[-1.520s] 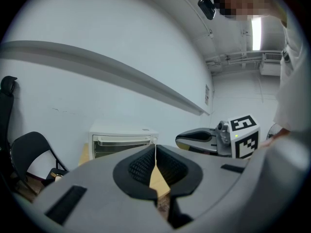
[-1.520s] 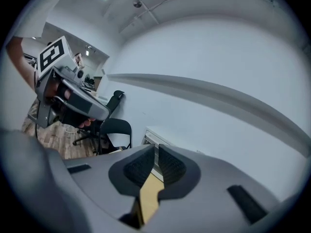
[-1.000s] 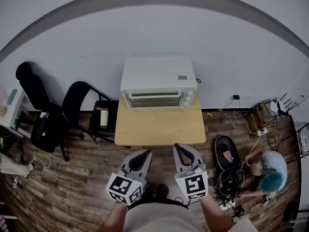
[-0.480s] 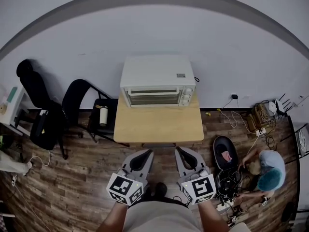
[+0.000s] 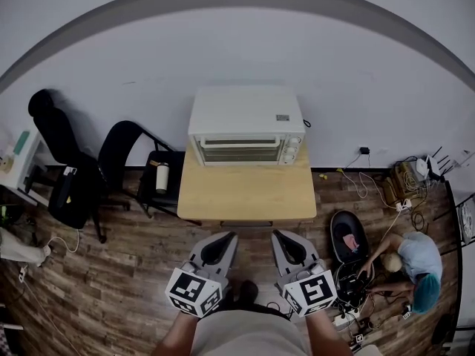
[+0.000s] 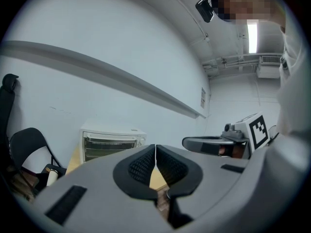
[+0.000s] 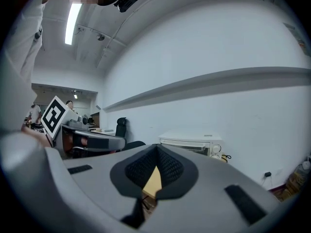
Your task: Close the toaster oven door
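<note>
A white toaster oven (image 5: 246, 124) stands at the back of a small wooden table (image 5: 245, 195), against the wall, with its glass door shut upright. It also shows in the left gripper view as the toaster oven (image 6: 111, 142) and in the right gripper view as the toaster oven (image 7: 192, 143). My left gripper (image 5: 225, 236) and right gripper (image 5: 277, 235) hang side by side over the floor, short of the table's near edge. Both are shut with nothing between the jaws, the tips touching in the left gripper (image 6: 155, 147) and the right gripper (image 7: 156, 147).
Two black chairs (image 5: 141, 165) stand left of the table, one carrying a white bottle (image 5: 162, 177). A person (image 5: 415, 269) crouches on the wooden floor at the right among cables (image 5: 371, 191) and a black bag (image 5: 346, 234). The white wall runs behind the oven.
Both grippers have drawn slightly back toward my body and the right one has turned a little. The person at the right has shifted lower. The oven door stays shut.
</note>
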